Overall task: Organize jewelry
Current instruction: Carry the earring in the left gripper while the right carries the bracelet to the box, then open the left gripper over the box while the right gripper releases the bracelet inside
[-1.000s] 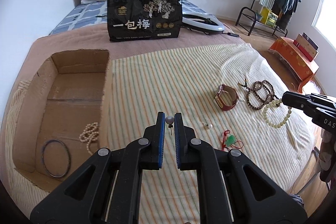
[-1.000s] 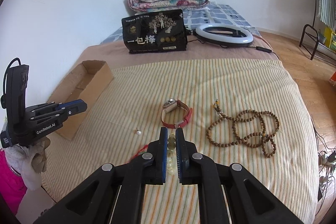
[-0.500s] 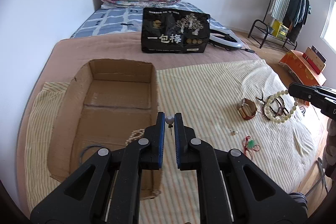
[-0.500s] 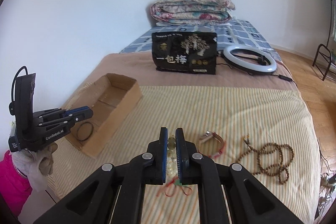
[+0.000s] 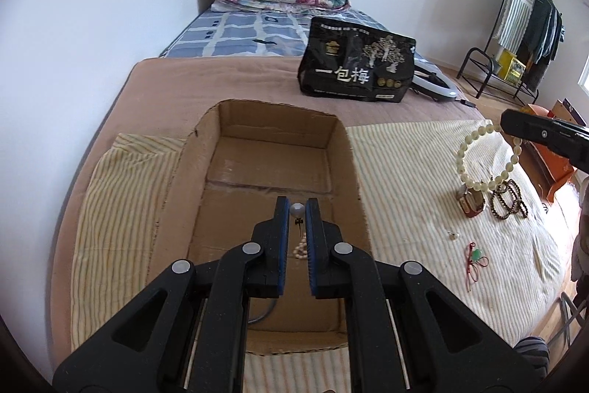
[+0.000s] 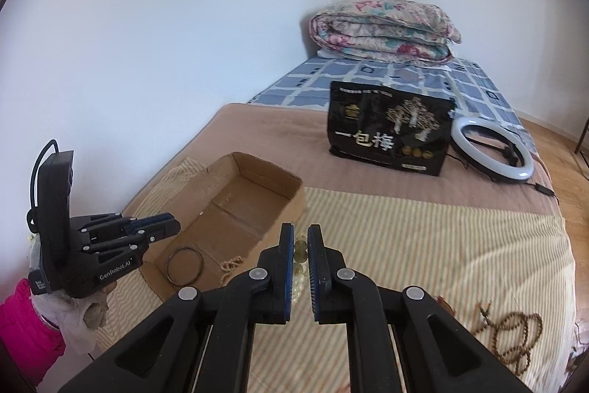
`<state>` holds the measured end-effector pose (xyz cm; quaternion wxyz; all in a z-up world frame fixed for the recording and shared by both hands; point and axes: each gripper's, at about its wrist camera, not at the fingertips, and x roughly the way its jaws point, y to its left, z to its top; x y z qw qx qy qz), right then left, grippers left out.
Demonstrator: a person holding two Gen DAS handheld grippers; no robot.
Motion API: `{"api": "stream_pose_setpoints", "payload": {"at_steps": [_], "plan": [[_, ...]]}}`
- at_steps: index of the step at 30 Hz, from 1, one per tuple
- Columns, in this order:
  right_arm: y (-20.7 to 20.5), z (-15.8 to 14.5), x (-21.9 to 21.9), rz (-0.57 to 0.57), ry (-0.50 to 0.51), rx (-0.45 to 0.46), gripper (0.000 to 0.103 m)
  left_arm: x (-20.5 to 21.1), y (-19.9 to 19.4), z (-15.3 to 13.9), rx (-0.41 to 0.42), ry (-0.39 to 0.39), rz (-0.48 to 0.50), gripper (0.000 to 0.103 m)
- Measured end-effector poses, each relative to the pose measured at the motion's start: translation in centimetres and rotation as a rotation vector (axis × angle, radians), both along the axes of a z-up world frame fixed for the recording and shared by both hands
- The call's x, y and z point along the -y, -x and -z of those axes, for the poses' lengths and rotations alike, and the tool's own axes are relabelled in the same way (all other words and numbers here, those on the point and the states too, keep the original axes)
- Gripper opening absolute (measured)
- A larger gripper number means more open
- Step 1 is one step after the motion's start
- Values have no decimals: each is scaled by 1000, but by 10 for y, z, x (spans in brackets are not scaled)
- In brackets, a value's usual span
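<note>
My left gripper [image 5: 297, 205] is shut on a pearl stud earring [image 5: 297, 210] and hangs over the open cardboard box [image 5: 272, 120]. In the box lie a pearl bracelet [image 5: 301, 249] and a dark bangle [image 6: 185, 264]. My right gripper [image 6: 300, 234] is shut on a cream bead bracelet [image 6: 300, 251], which dangles as a loop [image 5: 486, 161] above the striped cloth to the right of the box. In the right wrist view, the left gripper [image 6: 173, 227] is at the box's [image 6: 257, 194] near left corner.
On the striped cloth lie a red-strapped watch [image 5: 471, 203], brown prayer beads [image 5: 510, 199], a second pearl earring [image 5: 454, 235] and a green pendant on red cord [image 5: 476, 256]. A black bag [image 6: 390, 131], a ring light [image 6: 493, 150] and a folded quilt [image 6: 383, 32] sit behind.
Both grippers have moved left toward the box. The left one, still holding the earring, went from above the cloth to above the box. The right one lifted the cream bracelet off the cloth.
</note>
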<state>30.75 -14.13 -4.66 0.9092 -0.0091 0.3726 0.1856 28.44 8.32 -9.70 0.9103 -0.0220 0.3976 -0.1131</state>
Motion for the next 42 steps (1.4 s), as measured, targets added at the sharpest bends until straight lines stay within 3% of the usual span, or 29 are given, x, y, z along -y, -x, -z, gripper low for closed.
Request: {"api": "stream_pose_setpoints", "payload": {"at_steps": [16, 31, 33, 34, 36, 37, 38, 39, 40, 42], "plan": [[-44, 21, -67, -91, 3, -35, 5, -19, -12, 13, -17, 3, -12, 7], [-69, 45, -89, -109, -11, -73, 6, -19, -19, 29, -46, 7, -13, 7], [-70, 48, -87, -106, -22, -74, 16, -18, -20, 29, -47, 9, -13, 7], [-70, 48, -87, -102, -27, -74, 30, -18, -20, 29, -47, 7, -14, 7], [-70, 48, -85, -93, -37, -69, 35, -18, -20, 30, -49, -3, -21, 10], [-70, 48, -84, -89, -35, -72, 39, -18, -21, 30, -53, -6, -25, 15], [-70, 48, -84, -83, -30, -72, 50, -18, -21, 31, -56, -5, -29, 33], [-70, 48, -83, -76, -26, -72, 55, -18, -20, 31, -50, 0, -32, 44], [-69, 48, -82, -68, -24, -68, 64, -18, -20, 31, -44, 2, -34, 44], [-67, 47, -79, -58, -27, -62, 69, -17, -18, 31, -44, -4, -38, 44]]}}
